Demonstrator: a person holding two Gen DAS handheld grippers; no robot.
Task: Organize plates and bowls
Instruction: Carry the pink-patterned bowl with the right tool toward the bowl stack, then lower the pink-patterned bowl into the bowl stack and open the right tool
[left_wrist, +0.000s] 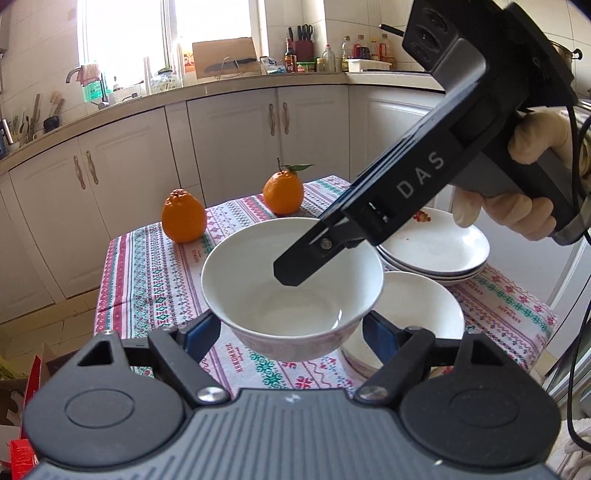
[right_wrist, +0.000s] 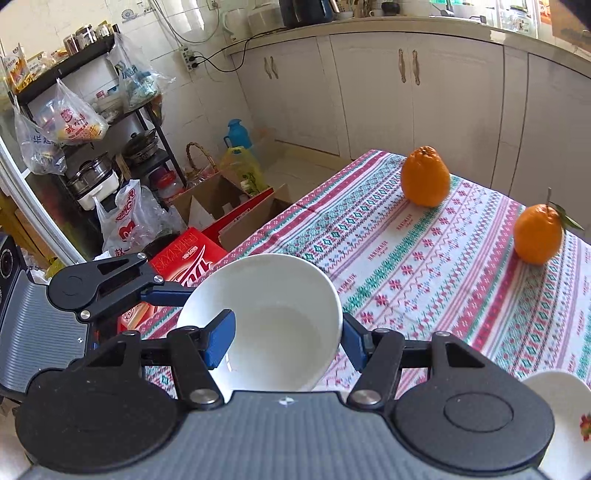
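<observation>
Bowl in transit, gripped from two sides at once above a kitchen table spread with a patterned cloth. The left gripper clasps the bowl's outer wall low down, one blue pad on either flank, while the right gripper pinches the rim, one finger inside the bowl and the other against the outside; from the left wrist view that inner finger shows as a black bar reaching down into the bowl, with a gloved hand on the handle behind it.

Reading across the left wrist view: two oranges sit at the back of the cloth, one near the left edge and one with a leaf still on its stem, both well apart from the crockery. The held bowl hangs clear of the cloth in the middle. Just to its right and lower stands a second white bowl, and behind that a stack of shallow plates (the top one carries a small floral mark).

The step in hand appears to be the carry, with nesting into the second bowl the likely aim. The next move would call for bringing the bowl over its twin, lowering it level, and freeing the inner finger without dragging the rim.

The bowl faces mouth-up, tipped a little; being round, it has no long side, and its axis runs near vertical.
</observation>
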